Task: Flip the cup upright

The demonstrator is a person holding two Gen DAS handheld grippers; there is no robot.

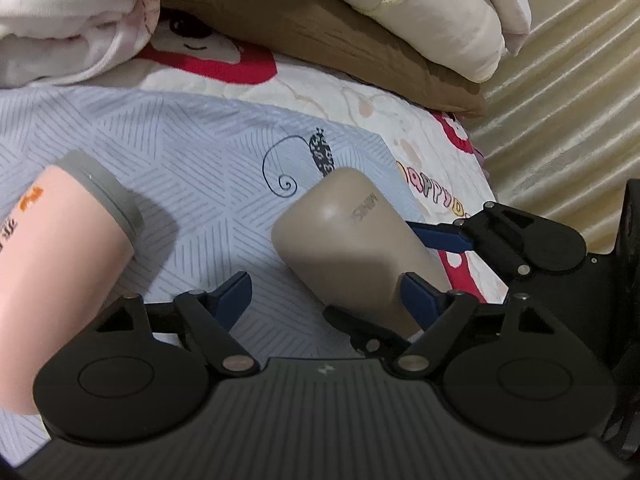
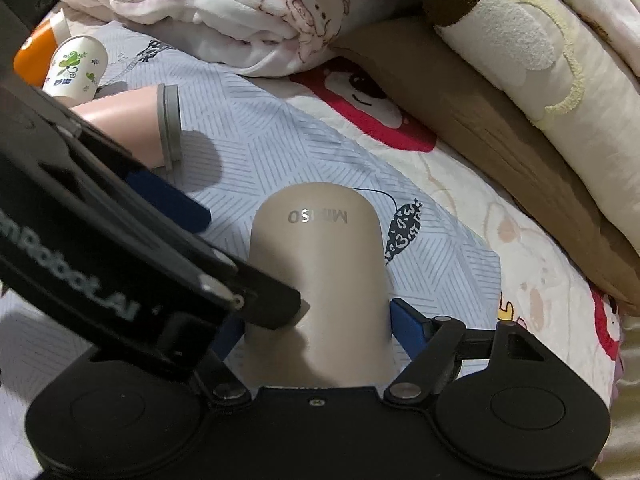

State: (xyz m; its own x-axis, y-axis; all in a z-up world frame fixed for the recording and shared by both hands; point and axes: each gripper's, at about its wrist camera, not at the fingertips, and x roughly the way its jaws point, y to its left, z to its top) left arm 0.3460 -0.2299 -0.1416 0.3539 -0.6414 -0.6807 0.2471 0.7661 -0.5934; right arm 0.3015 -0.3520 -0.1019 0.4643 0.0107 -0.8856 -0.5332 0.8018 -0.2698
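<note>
A beige cup with upside-down lettering lies held between my right gripper's blue fingers, closed end pointing away. In the left wrist view the same cup sits at centre right with the right gripper's fingers on either side of it. My left gripper is open; its right finger touches the cup's near side and its left finger is apart. The cup's mouth is hidden.
A pink cup with a grey rim lies on its side at left on the striped mat. A printed paper cup and an orange container lie beyond. Folded blankets and a brown pillow border the back.
</note>
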